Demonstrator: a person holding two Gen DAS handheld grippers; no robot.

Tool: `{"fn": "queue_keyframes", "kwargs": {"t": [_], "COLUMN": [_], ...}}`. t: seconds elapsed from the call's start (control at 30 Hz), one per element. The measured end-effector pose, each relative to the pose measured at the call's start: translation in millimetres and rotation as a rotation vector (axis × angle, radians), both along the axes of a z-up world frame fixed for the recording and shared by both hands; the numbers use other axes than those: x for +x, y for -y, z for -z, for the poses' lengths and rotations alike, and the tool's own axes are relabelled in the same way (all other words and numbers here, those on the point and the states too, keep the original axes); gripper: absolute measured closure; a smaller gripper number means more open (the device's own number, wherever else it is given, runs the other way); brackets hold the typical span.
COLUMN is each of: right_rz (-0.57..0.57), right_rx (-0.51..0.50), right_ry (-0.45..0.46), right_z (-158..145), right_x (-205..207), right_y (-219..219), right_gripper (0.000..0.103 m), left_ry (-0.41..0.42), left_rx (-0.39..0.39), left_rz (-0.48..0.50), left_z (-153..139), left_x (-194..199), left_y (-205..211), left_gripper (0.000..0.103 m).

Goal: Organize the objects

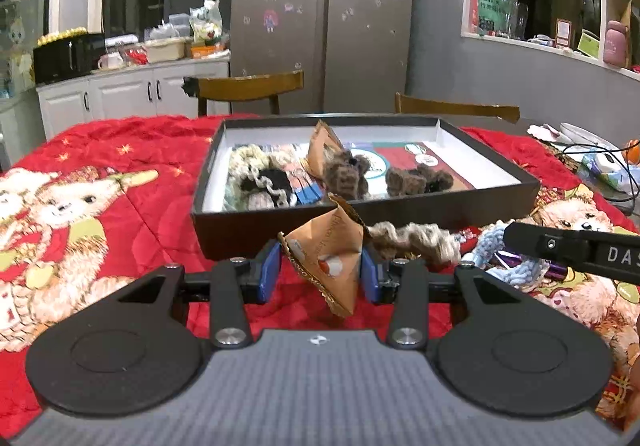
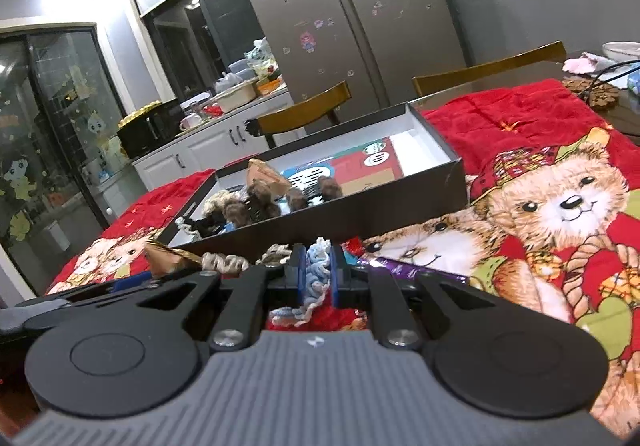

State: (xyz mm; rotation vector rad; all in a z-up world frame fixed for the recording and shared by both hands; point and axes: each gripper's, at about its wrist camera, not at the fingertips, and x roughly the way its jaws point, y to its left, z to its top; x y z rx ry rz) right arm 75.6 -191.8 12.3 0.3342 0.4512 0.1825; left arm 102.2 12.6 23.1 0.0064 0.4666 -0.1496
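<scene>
My left gripper [image 1: 320, 272] is shut on an orange snack packet [image 1: 326, 246], held just above the red cloth in front of the black box [image 1: 360, 211]. My right gripper [image 2: 318, 274] is shut on a light blue curly hair tie [image 2: 316, 272]; in the left wrist view that hair tie [image 1: 490, 242] shows at the right under the right gripper's black finger [image 1: 560, 246]. Inside the box [image 2: 320, 224] lie a second orange packet [image 1: 322, 153], brown fuzzy hair ties [image 1: 418, 179] and a cream and black one [image 1: 260, 177]. A beige curly hair tie [image 1: 416, 238] rests on the cloth beside the packet.
A red teddy-bear cloth [image 1: 120, 181] covers the table. A purple wrapper [image 2: 416, 272] lies right of the right gripper. Two wooden chairs [image 1: 248, 85] stand behind the table, with a fridge [image 1: 320, 17] beyond. Cables and a dish [image 1: 580, 133] crowd the far right corner.
</scene>
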Motion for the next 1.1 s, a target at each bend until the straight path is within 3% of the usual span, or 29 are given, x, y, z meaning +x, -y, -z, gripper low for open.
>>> {"fn": "queue_keyframes", "kwargs": {"t": [0.33, 0.6, 0.83, 1.1], "right_rz": [-0.025, -0.046, -0.041, -0.011], "right_rx": [0.038, 0.061, 0.101, 0.146], "right_ry": [-0.011, 0.071, 0.093, 0.108], "right_z": [-22, -56, -79, -94], "right_x": [5, 15, 43, 84], "right_y": [4, 3, 9, 22], "right_gripper": [0.089, 0.089, 0.089, 0.089], "left_ry": [0.050, 0.106, 0.128, 0.118], "left_rx": [0.002, -0.054, -0.074, -0.163], "left_rz": [-0.013, 0.001, -0.026, -0.023], "left_z": [-30, -60, -91, -116], "left_x": [-13, -12, 9, 48], "left_y": [2, 3, 6, 11], "left_gripper": [0.055, 0.055, 0.055, 0.055]}}
